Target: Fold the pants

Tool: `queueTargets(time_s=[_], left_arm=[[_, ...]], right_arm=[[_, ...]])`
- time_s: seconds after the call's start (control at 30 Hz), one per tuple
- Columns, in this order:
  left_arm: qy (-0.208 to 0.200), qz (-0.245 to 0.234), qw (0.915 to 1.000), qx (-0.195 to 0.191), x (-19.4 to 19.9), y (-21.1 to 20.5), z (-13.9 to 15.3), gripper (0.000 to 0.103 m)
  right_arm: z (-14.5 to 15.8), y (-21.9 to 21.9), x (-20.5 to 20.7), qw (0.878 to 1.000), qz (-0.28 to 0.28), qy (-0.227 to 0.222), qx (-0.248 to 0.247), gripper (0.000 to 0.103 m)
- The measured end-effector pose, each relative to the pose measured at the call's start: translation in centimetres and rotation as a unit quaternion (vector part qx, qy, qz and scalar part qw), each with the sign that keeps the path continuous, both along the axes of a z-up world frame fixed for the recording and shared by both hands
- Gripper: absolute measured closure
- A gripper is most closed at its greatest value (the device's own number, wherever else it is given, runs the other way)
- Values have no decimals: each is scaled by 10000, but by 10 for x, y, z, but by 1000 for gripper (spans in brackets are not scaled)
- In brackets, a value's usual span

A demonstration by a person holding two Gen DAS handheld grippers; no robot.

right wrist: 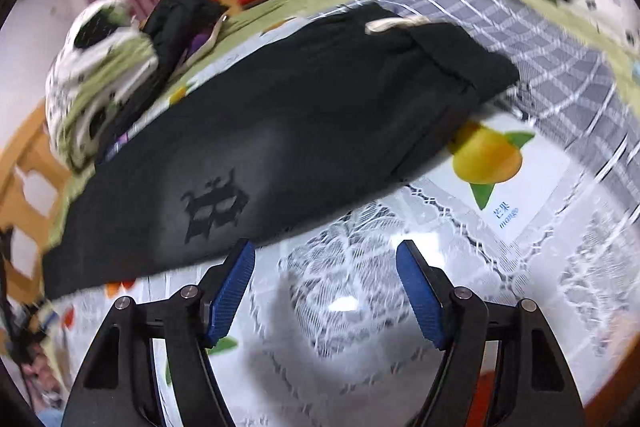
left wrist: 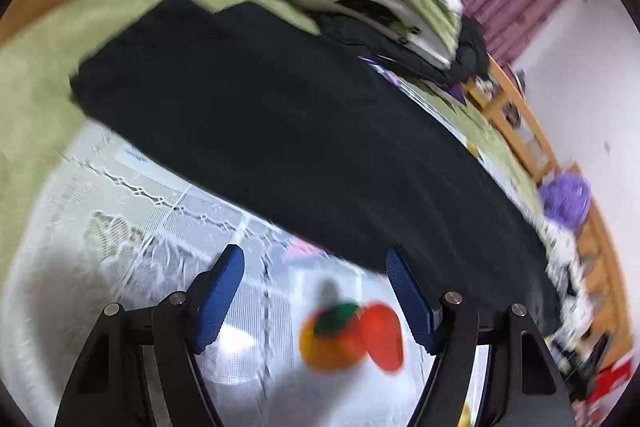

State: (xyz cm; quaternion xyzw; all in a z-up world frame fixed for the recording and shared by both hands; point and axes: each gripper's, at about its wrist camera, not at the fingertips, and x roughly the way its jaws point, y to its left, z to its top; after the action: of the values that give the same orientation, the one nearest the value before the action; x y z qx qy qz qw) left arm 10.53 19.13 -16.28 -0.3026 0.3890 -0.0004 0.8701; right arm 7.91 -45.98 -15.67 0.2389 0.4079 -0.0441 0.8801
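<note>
While both show pants (left wrist: 304, 131), only right reveals their emblem (right wrist: 214, 209).

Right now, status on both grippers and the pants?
Left gripper open, empty. Right gripper open, empty. Black pants lying flat on the lace cloth, just ahead of both. Nothing in the way.

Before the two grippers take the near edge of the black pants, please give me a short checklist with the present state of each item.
1. Left gripper open and empty: ok.
2. Right gripper open and empty: ok.
3. Black pants lying flat in a long strip: ok.
4. Near edge of the pants free of other things: ok.
5. Drawstring tucked inside the waistband: not ok.
6. Pads touching the fabric: not ok.
</note>
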Motion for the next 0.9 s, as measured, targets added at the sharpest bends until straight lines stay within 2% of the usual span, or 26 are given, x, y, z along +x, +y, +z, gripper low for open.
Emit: queueTargets(time_s=[0.07,0.13,0.2,0.23,0.27,0.3,0.37,0.47,0.53,0.6,0.7,0.77,0.9], left_arm=[[-152,121,9996,-225,7,8,-7,40],[-190,207,9993,-263,17,11,-9,43],[-100,326,9989,-320,29,12,-11,56],[-27,422,9984,-368,34,15,-12,69],[59,501,9980,-380,38,17,-12,91],[143,610,9974,-361,41,20,-11,98],[-116,612,9967,-527,39,25,0,97],[-575,455,9973,-97,40,22,37,97],[-828,327,9957,248,58,13,63,97],[-1036,259,9934,420,78,7,79,97],[-1239,264,9888,791,116,-4,100,97],[-1295,315,9870,899,142,-10,107,97],[-1254,355,9869,949,196,-20,106,97]], right_arm=[[-6,-6,9,9996,-114,-39,241,30],[-12,-9,20,9990,-190,-45,392,30],[-16,-8,33,9986,-204,-102,476,30],[-16,-7,40,9986,-183,-87,497,45],[-17,-5,49,9986,-162,39,505,57],[-17,-4,55,9984,-140,117,531,83],[-7,-2,62,9983,-146,23,563,88],[37,7,73,9987,138,-440,215,89],[57,10,88,9978,296,-594,66,90],[74,12,112,9966,433,-705,9,90],[95,9,150,9948,544,-861,29,90],[105,11,173,9934,555,-994,-140,90],[101,6,234,9949,496,-860,-164,90]])
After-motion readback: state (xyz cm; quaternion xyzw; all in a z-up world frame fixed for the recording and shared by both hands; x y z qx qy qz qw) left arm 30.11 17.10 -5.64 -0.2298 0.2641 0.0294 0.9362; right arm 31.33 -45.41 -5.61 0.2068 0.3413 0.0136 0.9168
